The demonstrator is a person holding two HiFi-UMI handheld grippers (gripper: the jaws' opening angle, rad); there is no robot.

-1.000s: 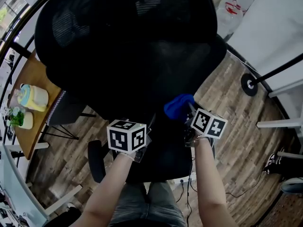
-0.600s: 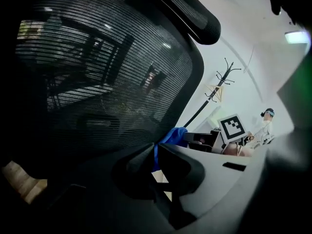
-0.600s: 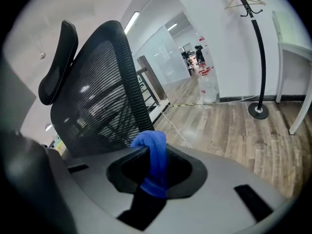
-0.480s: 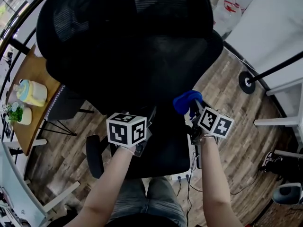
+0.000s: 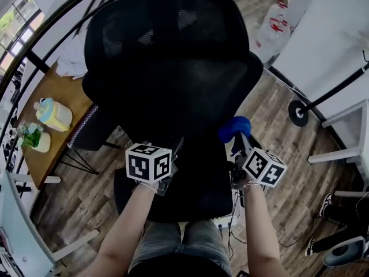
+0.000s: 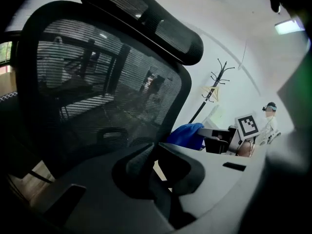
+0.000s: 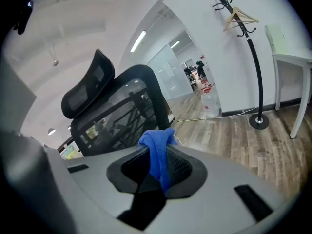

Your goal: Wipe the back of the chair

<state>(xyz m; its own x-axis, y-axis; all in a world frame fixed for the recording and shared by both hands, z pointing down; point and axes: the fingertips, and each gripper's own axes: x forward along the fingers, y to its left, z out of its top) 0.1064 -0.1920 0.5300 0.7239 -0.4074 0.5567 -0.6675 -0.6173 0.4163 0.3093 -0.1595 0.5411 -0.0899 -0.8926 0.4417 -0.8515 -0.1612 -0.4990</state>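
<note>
The black mesh chair back fills the upper middle of the head view, with its headrest above it in the left gripper view. My left gripper points at the lower part of the back, jaws shut and empty. My right gripper is shut on a blue cloth, just off the back's lower right edge. In the right gripper view the cloth hangs from the jaws, with the chair behind it to the left. I cannot tell whether the cloth touches the chair.
A wooden side table at the left carries a yellow and blue bottle and a small plant. A coat stand's base and white table legs stand at the right. Water jugs sit at the back right.
My right gripper with the blue cloth has moved rightwards and a little back from the chair. The head view has shifted, so more of the chair back shows. The left gripper has hardly moved.
</note>
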